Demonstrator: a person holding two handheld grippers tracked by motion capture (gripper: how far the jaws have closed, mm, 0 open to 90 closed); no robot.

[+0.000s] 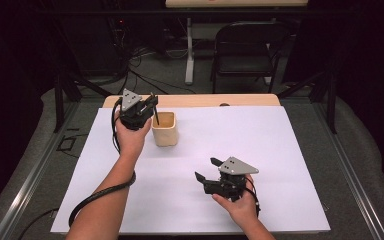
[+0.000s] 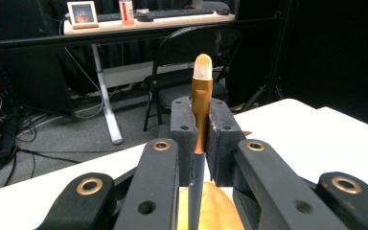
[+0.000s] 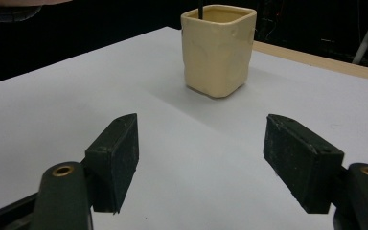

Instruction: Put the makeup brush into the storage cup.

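At the far left of the table: the left gripper is clenched on a brush.
Left gripper view: copper ferrule, pale bristle tip upward.
Brush: dark handle dips into the cup.
Cup: cream, squarish, on white sheet.
Right gripper: near right, released, holding nothing.
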